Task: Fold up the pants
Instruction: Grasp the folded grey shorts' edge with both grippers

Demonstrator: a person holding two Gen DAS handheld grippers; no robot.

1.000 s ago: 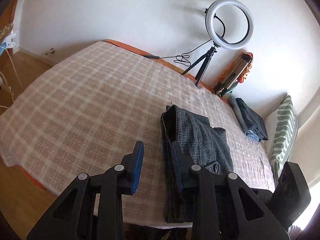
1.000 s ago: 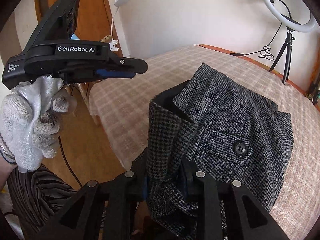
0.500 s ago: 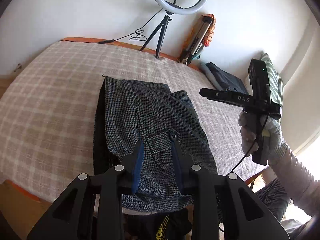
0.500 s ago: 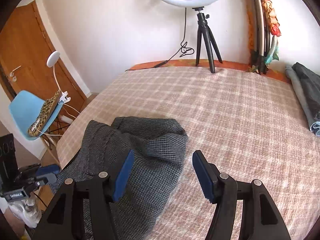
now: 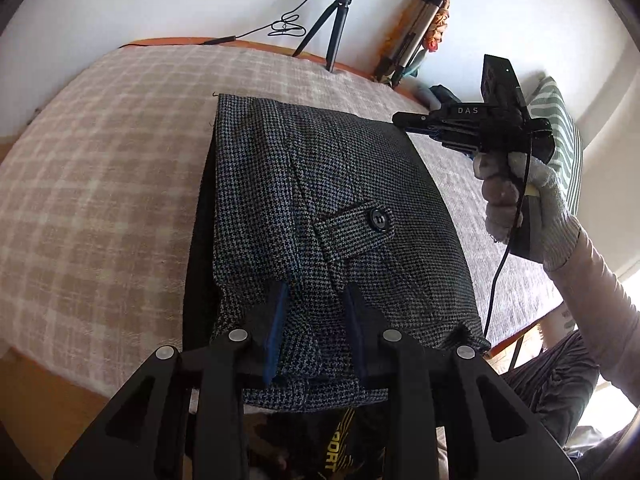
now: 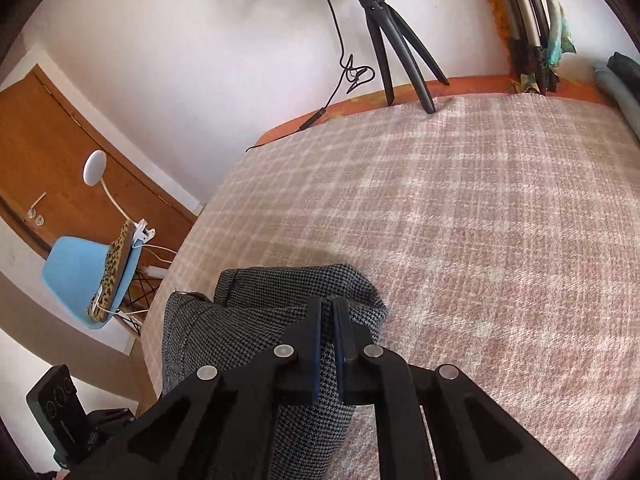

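The folded grey houndstooth pants (image 5: pixel 320 208) lie on the checked bed cover (image 5: pixel 100 200), buttoned pocket flap up, near the bed's front edge. My left gripper (image 5: pixel 316 312) is at the pants' near edge with its blue-padded jaws apart, fabric bunched between them. My right gripper (image 6: pixel 329 316) has its jaws closed with nothing clearly between them; it hovers above the pants (image 6: pixel 256 320) and also shows in the left wrist view (image 5: pixel 404 122), held in a gloved hand above the pants' right side.
A ring light on a tripod (image 6: pixel 392 44) stands at the bed's far edge with a cable. Folded dark clothes (image 6: pixel 624 76) and a striped pillow (image 5: pixel 560 140) lie at the far right. A blue chair (image 6: pixel 84 276) and a wooden door (image 6: pixel 48 168) are left of the bed.
My right gripper let go of the pants' edge, opened, then shut and lifted above them. My left gripper swung over from the bare cover to the pants' near edge.
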